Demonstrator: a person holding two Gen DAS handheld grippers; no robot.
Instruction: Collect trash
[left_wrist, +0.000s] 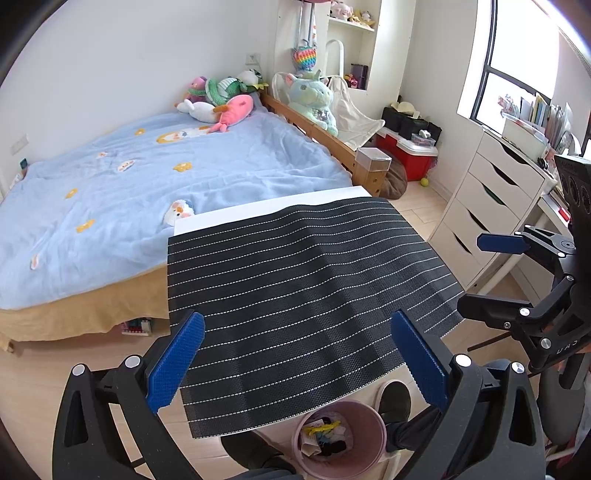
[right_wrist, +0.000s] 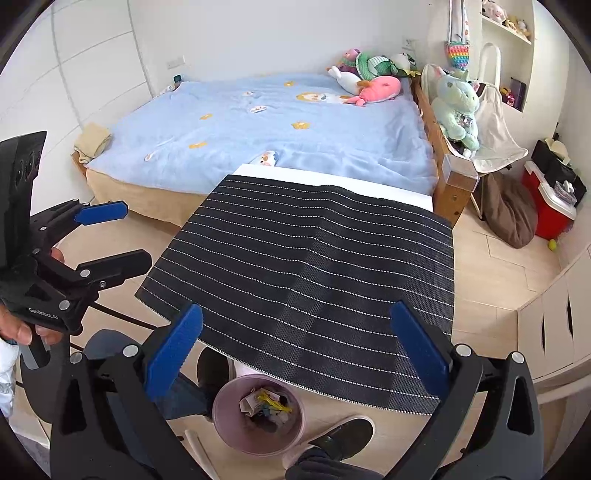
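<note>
A pink waste bin (left_wrist: 340, 439) (right_wrist: 258, 417) stands on the floor under the near edge of the table, holding crumpled paper and colourful scraps. A black striped mat (left_wrist: 306, 291) (right_wrist: 314, 280) covers the white table (left_wrist: 258, 212) (right_wrist: 332, 181), with nothing lying on it. My left gripper (left_wrist: 299, 362) hovers open above the mat's near edge, empty; it also shows at the left of the right wrist view (right_wrist: 107, 236). My right gripper (right_wrist: 299, 350) is open and empty too, above the mat's near side, and appears at the right of the left wrist view (left_wrist: 491, 275).
A bed with a blue blanket (left_wrist: 147, 177) (right_wrist: 277, 125) and plush toys (left_wrist: 221, 99) lies beyond the table. White drawers (left_wrist: 487, 206) stand to the right, with a red cooler (left_wrist: 410, 155) near them. The person's shoes (right_wrist: 340, 439) rest beside the bin.
</note>
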